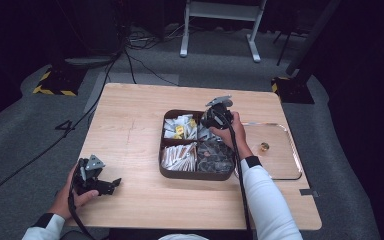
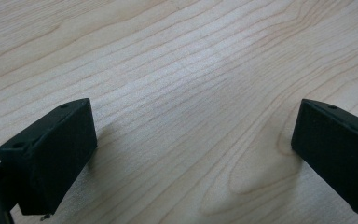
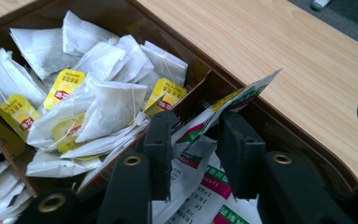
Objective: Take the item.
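Tilted white sachet (image 3: 223, 112) over tray compartment (image 3: 261, 126)

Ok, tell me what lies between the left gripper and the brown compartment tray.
Nothing but bare wooden table: in the high view the stretch from the left gripper to the brown compartment tray holds no object.

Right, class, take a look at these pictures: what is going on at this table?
A person holds a gripper in each hand at a wooden table. The right gripper is down in the far right compartment of a brown divided tray, its jaws close on either side of a white sachet with green and pink print, which may already be pinched. Tea bags with yellow tags fill the next compartment. The left gripper rests open on bare wood near the person. A clear tray beside the brown one holds one small gold-coloured item.
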### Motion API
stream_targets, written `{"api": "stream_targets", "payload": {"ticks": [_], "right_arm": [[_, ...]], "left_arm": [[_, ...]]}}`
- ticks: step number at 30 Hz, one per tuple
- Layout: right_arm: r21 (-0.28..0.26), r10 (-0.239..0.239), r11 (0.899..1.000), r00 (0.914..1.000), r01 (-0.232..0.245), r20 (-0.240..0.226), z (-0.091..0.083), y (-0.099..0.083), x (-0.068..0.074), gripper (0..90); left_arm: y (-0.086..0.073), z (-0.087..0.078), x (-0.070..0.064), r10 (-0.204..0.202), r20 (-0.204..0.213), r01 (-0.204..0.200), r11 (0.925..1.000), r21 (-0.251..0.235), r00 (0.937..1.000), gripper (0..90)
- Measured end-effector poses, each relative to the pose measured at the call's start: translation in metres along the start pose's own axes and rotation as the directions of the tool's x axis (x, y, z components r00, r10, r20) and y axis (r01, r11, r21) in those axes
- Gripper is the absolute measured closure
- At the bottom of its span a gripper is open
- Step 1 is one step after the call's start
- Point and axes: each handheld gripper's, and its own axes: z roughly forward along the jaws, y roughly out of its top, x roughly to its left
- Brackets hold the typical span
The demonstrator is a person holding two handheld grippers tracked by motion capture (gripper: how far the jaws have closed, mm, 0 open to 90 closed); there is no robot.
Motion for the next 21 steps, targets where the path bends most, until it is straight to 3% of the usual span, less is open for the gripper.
{"api": "stream_targets", "payload": {"ticks": [2, 5, 13, 21], "right_arm": [[-0.005, 0.007, 1.000, 0.9999, -0.007, 0.009, 0.000, 0.001, 0.000, 60.1], [-0.002, 0.005, 1.000, 0.9999, -0.004, 0.013, 0.002, 0.002, 0.001, 62.7], [-0.030, -0.027, 0.999, 0.9994, 0.028, 0.022, 0.001, 0.008, 0.009, 83.0], [-0.046, -0.036, 0.998, 0.9988, 0.037, 0.033, -0.006, 0.009, 0.008, 85.9]], "left_arm": [[0.000, 0.000, 0.000, 0.001, 0.000, -0.001, 1.0000, 0.000, 1.0000, 0.3], [0.000, 0.000, 0.000, 0.001, 0.000, -0.001, 1.0000, 0.000, 1.0000, 0.3], [0.000, 0.000, 0.000, 0.001, 0.000, -0.001, 1.0000, 0.000, 1.0000, 0.3], [0.000, 0.000, 0.000, 0.000, 0.000, 0.000, 1.0000, 0.000, 1.0000, 0.3]]}}
